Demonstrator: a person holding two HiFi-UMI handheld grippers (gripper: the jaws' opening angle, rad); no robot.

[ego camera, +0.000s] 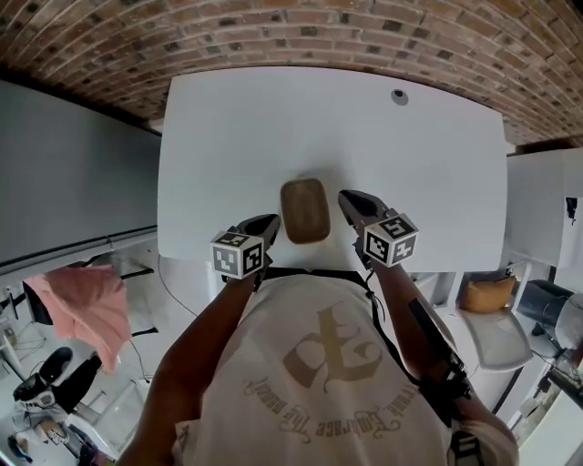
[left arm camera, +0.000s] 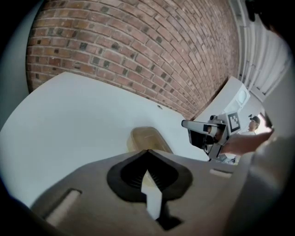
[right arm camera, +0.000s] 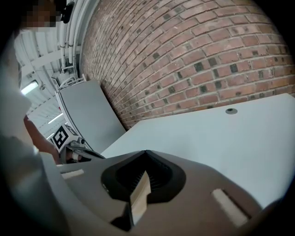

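Note:
A tan oblong container (ego camera: 305, 210) lies on the white table (ego camera: 273, 118) near its front edge. My left gripper (ego camera: 271, 221) hovers just left of it with its jaws closed to a point and nothing between them. My right gripper (ego camera: 347, 197) hovers just right of it, also shut and empty. In the left gripper view the container (left arm camera: 146, 138) shows right beyond the closed left gripper (left arm camera: 147, 152), with the right gripper (left arm camera: 206, 131) off to the right. In the right gripper view the closed right gripper (right arm camera: 146, 153) hides the container, and the left gripper (right arm camera: 73, 148) shows at the left.
A round cable grommet (ego camera: 398, 96) sits at the table's far right. A brick wall (ego camera: 301, 27) runs behind the table. A grey panel (ego camera: 73, 173) stands to the left, a white cabinet (ego camera: 547, 200) to the right. A chair with a tan cushion (ego camera: 487, 293) and a pink cloth (ego camera: 86, 305) lie below.

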